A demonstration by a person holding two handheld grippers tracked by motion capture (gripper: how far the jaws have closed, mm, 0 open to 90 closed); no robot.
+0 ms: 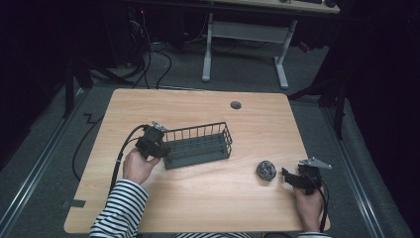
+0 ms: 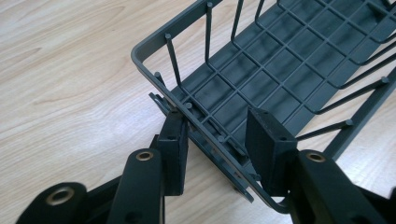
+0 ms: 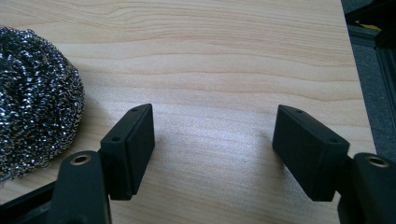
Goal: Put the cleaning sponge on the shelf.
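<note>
A dark grey wire basket [image 1: 200, 145] lies across the middle of the wooden table [image 1: 208, 198]. My left gripper [image 1: 159, 147] is at its left end and stands open. In the left gripper view the basket's [image 2: 289, 70] end wall runs between the jaws of the left gripper [image 2: 217, 116], one pad outside and one pad inside over the grid floor. A steel wool scourer [image 1: 266, 170] rests on the table right of the basket. My right gripper [image 1: 287, 174] sits just right of it, open. In the right gripper view the scourer [image 3: 37, 98] lies left of the open right gripper [image 3: 215, 114], with bare wood between the jaws.
A round cable hole [image 1: 236, 105] sits near the table's far edge. Behind the table stands another desk on a white frame [image 1: 245, 44], with cables [image 1: 148, 59] on the floor. The table's right edge is close to my right hand.
</note>
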